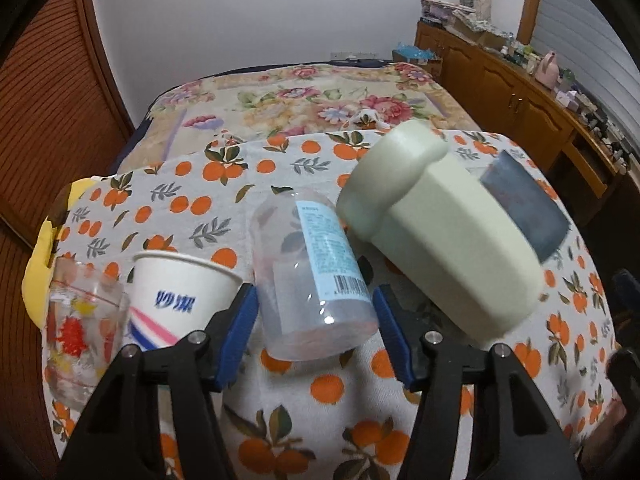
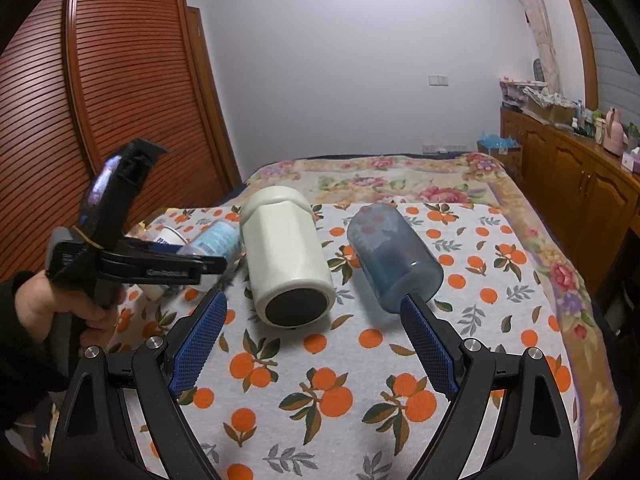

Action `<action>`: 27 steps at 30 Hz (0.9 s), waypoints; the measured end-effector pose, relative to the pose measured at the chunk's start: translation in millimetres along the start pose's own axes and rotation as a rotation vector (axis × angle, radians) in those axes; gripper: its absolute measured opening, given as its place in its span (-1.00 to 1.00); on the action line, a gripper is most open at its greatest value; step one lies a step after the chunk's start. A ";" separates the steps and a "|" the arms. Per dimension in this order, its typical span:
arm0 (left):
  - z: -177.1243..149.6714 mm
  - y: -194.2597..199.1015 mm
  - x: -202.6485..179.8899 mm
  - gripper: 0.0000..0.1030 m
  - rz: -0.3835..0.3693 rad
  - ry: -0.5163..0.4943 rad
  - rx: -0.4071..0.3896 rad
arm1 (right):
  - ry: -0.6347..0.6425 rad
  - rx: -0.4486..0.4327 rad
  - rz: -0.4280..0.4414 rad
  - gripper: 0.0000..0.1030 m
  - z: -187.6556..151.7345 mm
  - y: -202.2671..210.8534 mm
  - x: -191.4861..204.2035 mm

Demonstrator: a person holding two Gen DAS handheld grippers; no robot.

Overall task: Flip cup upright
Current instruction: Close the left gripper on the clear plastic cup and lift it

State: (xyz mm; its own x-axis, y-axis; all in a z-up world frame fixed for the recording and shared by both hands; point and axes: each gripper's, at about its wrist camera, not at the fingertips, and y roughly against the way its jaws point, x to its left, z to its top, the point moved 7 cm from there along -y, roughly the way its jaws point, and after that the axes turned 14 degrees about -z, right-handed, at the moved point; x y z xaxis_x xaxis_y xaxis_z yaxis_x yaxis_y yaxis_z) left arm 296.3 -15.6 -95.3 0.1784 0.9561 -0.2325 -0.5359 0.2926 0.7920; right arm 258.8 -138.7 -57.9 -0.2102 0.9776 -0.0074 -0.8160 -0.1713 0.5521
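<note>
1. Your left tongs [image 1: 316,320] are spread wide, blue pads on either side of the clear plastic cup [image 1: 312,276]. The cup lies on its side with its base towards you, and the pads do not grip it; whether they touch it, I cannot tell.
2. That clear cup carries a pale blue label with a barcode and rests on the orange-print cloth [image 1: 328,400] over the surface.
3. Just left of it stands the white paper cup [image 1: 176,300], upright with its mouth up, and beside that a printed glass tumbler [image 1: 80,328], also upright.
4. To the right, the cream mug [image 1: 432,232] lies tipped over, its wide end away from you, looking blurred in the left wrist view.
5. Your right tongs [image 2: 312,336] are wide open too and hold nothing. The cream mug [image 2: 286,268] sits ahead between the pads, its dark base facing you.
6. The blue translucent cup [image 2: 394,256] lies on its side just right of the mug, near your right pad.
7. Your left hand [image 2: 60,308] shows at the edge, gripping its handle.
</note>
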 end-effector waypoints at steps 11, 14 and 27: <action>-3.0 24.7 -3.7 0.11 0.028 -0.047 -0.083 | 0.024 -0.029 -0.003 0.75 -1.7 12.7 10.7; -0.2 29.2 -7.6 0.11 0.025 -0.061 -0.101 | 0.029 -0.031 -0.008 0.75 -2.6 13.6 10.6; -49.5 67.4 -48.1 0.11 -0.097 -0.064 -0.129 | 0.029 -0.030 -0.048 0.75 -16.5 36.0 2.3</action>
State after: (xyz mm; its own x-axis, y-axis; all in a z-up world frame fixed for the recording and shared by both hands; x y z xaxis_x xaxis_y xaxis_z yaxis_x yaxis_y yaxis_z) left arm 210.8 -41.0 -58.7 0.2846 0.9215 -0.2644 -0.6143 0.3870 0.6876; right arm 220.1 -144.7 -51.8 -0.1855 0.9809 -0.0581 -0.8414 -0.1280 0.5251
